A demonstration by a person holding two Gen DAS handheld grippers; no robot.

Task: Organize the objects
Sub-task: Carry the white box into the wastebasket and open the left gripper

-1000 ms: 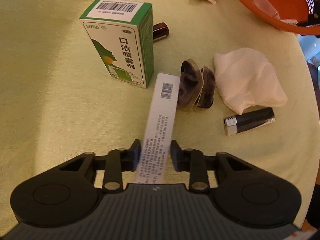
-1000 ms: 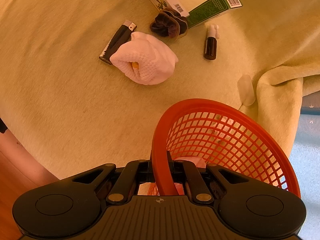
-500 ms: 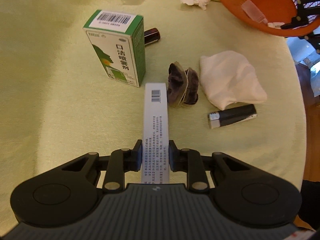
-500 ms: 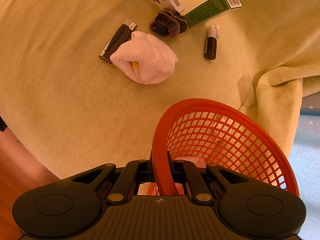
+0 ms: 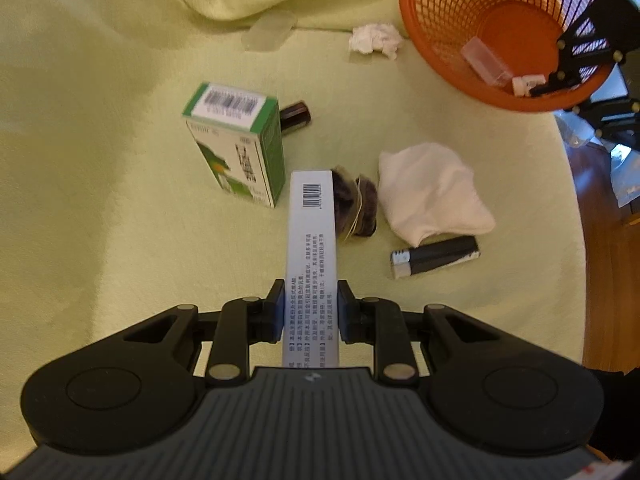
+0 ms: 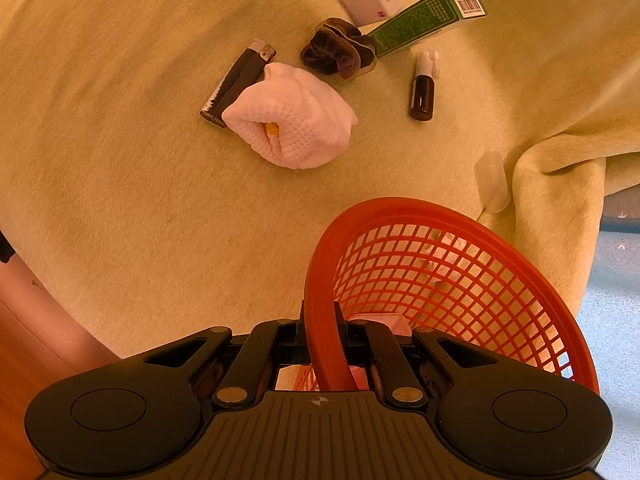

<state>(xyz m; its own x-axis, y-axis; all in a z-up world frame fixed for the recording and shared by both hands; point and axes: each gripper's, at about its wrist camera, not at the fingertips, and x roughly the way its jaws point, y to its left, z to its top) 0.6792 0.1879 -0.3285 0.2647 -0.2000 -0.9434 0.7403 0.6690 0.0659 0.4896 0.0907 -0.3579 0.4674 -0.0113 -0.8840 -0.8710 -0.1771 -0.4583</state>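
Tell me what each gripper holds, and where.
Left gripper: white box, clamped near its close end. Right gripper: basket, by its rim.

long white printed box (image 5: pixel 311 248) lifted lengthwise, orange mesh basket (image 6: pixel 452 276) tilted at the cloth's edge

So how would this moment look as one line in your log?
left gripper: shut on white box | right gripper: shut on basket rim

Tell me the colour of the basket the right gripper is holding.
Orange-red plastic mesh basket, clamped at its rim by the right gripper; clearest in the right wrist view.
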